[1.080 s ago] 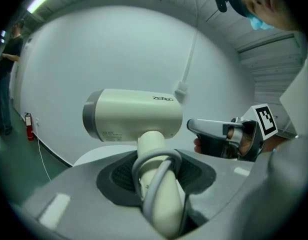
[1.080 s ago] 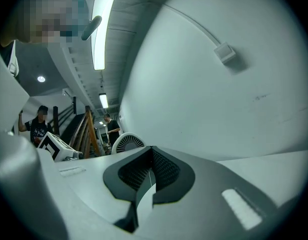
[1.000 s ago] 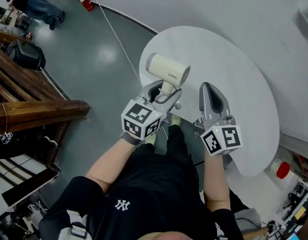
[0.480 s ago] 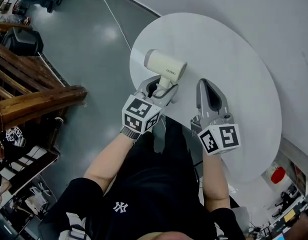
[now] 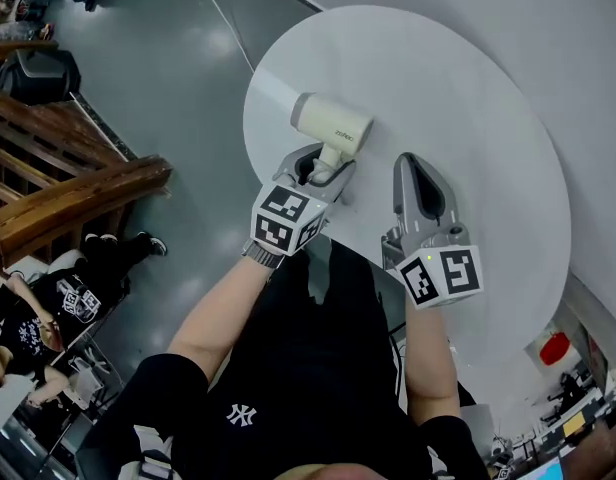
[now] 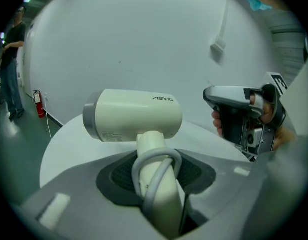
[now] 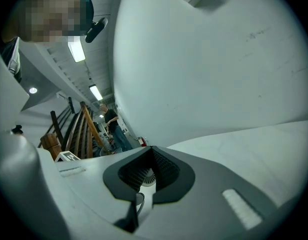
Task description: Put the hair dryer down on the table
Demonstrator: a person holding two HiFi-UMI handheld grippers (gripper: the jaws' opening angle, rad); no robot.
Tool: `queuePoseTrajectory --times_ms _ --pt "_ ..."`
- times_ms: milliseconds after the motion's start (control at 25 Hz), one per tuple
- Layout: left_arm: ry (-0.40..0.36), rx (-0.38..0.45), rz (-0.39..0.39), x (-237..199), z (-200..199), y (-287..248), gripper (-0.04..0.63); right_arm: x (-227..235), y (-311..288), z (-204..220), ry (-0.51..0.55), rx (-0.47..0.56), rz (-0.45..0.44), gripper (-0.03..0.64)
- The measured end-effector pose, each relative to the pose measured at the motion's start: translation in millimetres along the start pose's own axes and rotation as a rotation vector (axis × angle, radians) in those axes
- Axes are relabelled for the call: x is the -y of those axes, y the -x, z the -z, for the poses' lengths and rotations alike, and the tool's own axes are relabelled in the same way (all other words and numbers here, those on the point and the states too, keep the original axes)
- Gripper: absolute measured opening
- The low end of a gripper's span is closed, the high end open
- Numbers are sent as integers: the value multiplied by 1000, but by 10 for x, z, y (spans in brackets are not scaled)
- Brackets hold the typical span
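Over the last second the left gripper (image 5: pixel 323 171) had carried the hair dryer (image 5: pixel 331 128) from above the near-left rim of the round white table (image 5: pixel 468 98) to a spot further in over the tabletop. In the head view its whole body now lay against the white surface rather than overlapping the edge. That suggested the carry was nearly done and that lowering and letting go were what remained.

The left gripper's jaws were clenched on the dryer's handle (image 6: pixel 155 149), low down, with the grey cord (image 6: pixel 159 176) looped around the handle just above the pads. In the left gripper view the dryer looked to be held clear of the table, though contact could not be ruled out.

The dryer's barrel lay roughly level, its long axis running left to right across the person's front. The grey-ringed end pointed left, toward the table's rim, and the plain cream end pointed right, toward the other gripper. The handle hung down and back toward the person.

To the right, well apart from the dryer, the right gripper (image 5: pixel 413 168) hovered over the table with its jaws closed to a point and nothing between them.
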State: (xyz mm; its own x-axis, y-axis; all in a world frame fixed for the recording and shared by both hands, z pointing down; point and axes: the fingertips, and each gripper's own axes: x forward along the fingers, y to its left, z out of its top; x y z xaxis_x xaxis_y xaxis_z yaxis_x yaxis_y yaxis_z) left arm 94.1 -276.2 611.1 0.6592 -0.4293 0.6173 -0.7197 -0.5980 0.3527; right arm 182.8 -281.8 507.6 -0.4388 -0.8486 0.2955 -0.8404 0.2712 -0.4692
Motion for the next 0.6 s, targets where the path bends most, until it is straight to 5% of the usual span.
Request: queuePoseTrajectory --times_ms 600 --pt "-16 -201 -58 -168 263 -553 204 358 -94 102 -52 -25 14 23"
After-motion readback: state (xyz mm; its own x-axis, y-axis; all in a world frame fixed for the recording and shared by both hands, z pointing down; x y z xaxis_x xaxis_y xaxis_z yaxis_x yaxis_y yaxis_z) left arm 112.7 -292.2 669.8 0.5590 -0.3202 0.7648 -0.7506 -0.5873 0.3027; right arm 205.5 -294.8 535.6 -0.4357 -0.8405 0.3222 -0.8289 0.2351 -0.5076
